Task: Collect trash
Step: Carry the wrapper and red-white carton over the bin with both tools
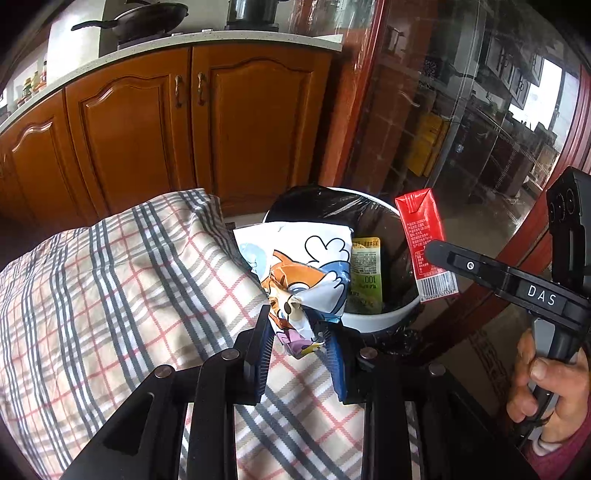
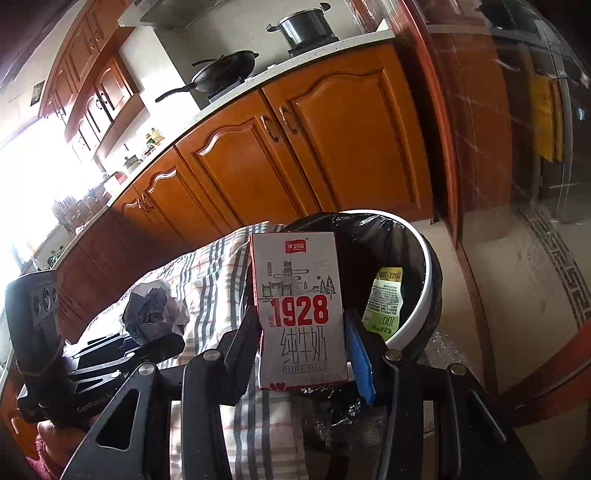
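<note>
My left gripper (image 1: 299, 332) is shut on the lower corner of a crumpled cartoon-printed wrapper (image 1: 299, 266), which it holds at the near left rim of a white bin with a black liner (image 1: 373, 319). My right gripper (image 2: 301, 332) is shut on an upright "1928" milk carton (image 2: 299, 314) in front of the bin (image 2: 417, 295). In the left wrist view, the right gripper (image 1: 432, 254) holds the carton's red side (image 1: 421, 229) over the bin's right rim. The right wrist view shows the left gripper (image 2: 166, 338) gripping the wrapper (image 2: 155, 314). A green packet (image 1: 365, 273) lies inside the bin.
A table under a plaid cloth (image 1: 110, 295) stands left of the bin, touching it. Behind are orange wooden cabinets (image 1: 147, 129) and a counter with a wok (image 1: 147, 18) and a pot (image 2: 306, 26). A red-framed glass door (image 1: 461, 129) stands to the right. A hand (image 1: 543, 387) holds the right gripper's handle.
</note>
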Tool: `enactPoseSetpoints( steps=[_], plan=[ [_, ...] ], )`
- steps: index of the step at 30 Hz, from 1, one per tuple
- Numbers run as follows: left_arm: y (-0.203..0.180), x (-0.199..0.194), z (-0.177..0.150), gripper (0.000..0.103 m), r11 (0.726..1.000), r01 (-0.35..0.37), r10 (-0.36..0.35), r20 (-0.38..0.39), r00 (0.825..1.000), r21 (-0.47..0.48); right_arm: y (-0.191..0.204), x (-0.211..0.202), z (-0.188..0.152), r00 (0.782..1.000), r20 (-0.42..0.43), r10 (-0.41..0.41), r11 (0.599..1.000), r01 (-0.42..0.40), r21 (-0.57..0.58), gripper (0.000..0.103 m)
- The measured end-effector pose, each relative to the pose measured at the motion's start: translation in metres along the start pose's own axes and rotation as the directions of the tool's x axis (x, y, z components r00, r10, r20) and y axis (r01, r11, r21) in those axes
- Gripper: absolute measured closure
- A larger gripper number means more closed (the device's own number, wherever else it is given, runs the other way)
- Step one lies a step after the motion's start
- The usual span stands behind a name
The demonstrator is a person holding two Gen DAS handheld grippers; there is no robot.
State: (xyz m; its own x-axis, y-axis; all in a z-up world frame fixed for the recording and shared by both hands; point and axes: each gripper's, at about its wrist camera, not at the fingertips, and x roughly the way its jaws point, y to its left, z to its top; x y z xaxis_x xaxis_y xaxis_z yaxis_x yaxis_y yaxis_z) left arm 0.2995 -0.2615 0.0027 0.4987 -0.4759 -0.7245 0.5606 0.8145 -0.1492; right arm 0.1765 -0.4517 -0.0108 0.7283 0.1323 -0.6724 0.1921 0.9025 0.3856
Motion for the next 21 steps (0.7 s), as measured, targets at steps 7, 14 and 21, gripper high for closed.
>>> enactPoseSetpoints(
  steps=[7, 14, 21],
  plan=[
    [-0.009, 0.019, 0.019, 0.078, 1.000, 0.007, -0.006, -0.013, 1.000, 0.022, -0.015, 0.007, 0.011, 1.000, 0.003, -0.019, 1.000, 0.019, 0.012, 0.057],
    [-0.017, 0.040, 0.038, 0.077, 0.999, 0.016, -0.015, -0.033, 0.999, 0.036, -0.021, 0.016, 0.020, 0.999, -0.015, -0.035, 0.999, 0.035, 0.013, 0.057],
    [-0.020, 0.061, 0.057, 0.077, 0.999, 0.023, -0.020, -0.066, 0.998, 0.049, -0.023, 0.025, 0.028, 0.999, -0.032, -0.044, 0.999, 0.044, 0.002, 0.057]
  ],
)
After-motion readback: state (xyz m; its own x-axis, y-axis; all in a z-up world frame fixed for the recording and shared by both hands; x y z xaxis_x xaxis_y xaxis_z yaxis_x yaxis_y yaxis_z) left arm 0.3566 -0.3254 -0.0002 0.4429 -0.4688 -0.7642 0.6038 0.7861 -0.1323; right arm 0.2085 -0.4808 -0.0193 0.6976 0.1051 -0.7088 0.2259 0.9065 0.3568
